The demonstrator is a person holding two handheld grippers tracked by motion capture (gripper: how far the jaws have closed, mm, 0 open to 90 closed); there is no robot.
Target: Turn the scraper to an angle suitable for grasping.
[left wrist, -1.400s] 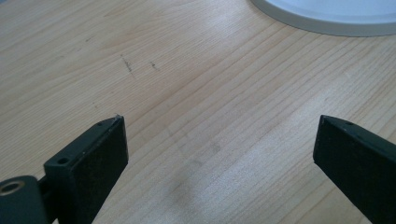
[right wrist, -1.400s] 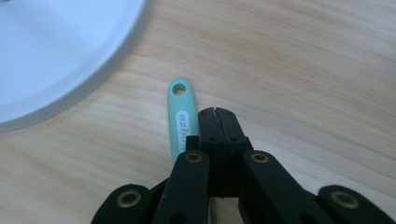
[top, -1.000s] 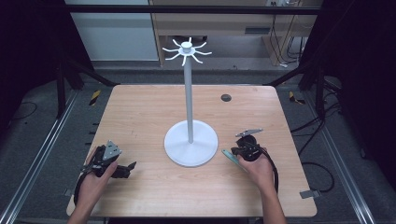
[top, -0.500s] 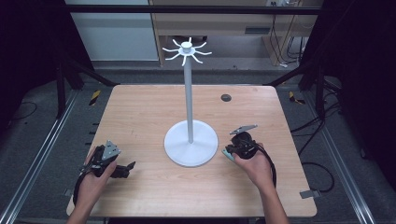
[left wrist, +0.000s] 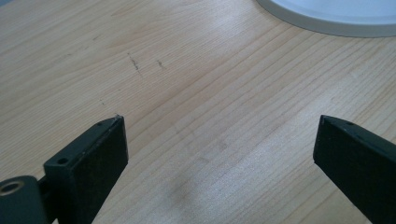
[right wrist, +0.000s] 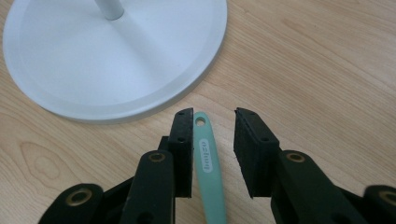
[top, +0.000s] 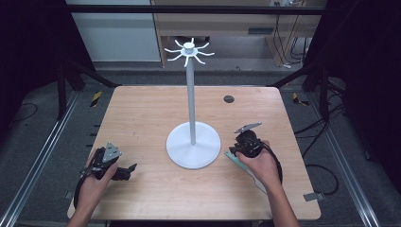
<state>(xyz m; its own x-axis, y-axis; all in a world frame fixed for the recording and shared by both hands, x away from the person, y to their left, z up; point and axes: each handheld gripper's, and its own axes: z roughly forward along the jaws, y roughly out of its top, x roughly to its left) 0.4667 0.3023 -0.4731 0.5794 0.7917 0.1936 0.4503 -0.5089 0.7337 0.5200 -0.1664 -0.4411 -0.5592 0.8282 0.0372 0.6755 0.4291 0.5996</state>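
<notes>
Table (top: 142,113): light wood top; a small dark round spot (top: 229,99) lies toward 1 o'clock from the table's centre.
Stand (top: 193,144): white, round flat base near table centre, a thin upright pole rising from it to a crown of short radial hooks (top: 189,50) at 12 o'clock in the high view.
Green handle (right wrist: 209,168): mint-green flat strip with a small hole at its tip and raised lettering too small to read; it lies flat on the wood at about 4 o'clock from the stand base, close beside the rim, touching or not cannot be told.
Right gripper (right wrist: 214,151): held in the person's right hand (top: 257,163) at 4 o'clock of the base. Jaws parted and set either side of the green handle; the left-hand pad sits right against the strip, the other pad stands clear of it. Not clamped.
Left gripper (left wrist: 219,140): held in the person's left hand (top: 94,182) at 8 o'clock of the base, well apart from it. Jaws spread wide over bare wood, nothing between them; the rim of the stand base crosses the top edge of the left gripper view.
</notes>
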